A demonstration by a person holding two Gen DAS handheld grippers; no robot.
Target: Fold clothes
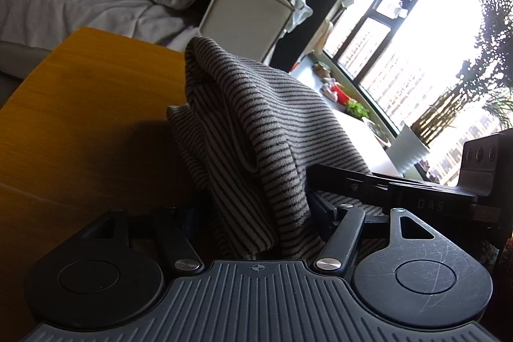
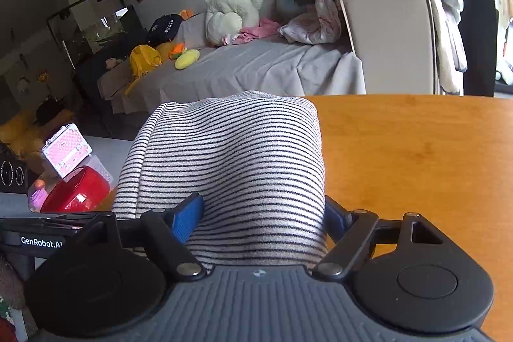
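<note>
A grey garment with thin black stripes (image 1: 256, 124) is bunched up on the orange wooden table (image 1: 80, 117). My left gripper (image 1: 256, 223) is shut on a fold of it; the cloth rises from between the jaws. In the right wrist view the same striped garment (image 2: 231, 156) drapes over and between my right gripper (image 2: 259, 223), which is shut on it; one blue finger pad (image 2: 187, 220) shows at the left, the other is mostly hidden by cloth. The right gripper's body (image 1: 416, 191) shows beside the cloth in the left wrist view.
A beige hamper (image 2: 388, 37) piled with clothes stands beyond the table, next to a grey-covered sofa (image 2: 256, 63) with a plush toy (image 2: 231, 2). A red container (image 2: 77, 191) and pink case (image 2: 65, 149) are at the left. Windows and plants (image 1: 449, 104) are at the right.
</note>
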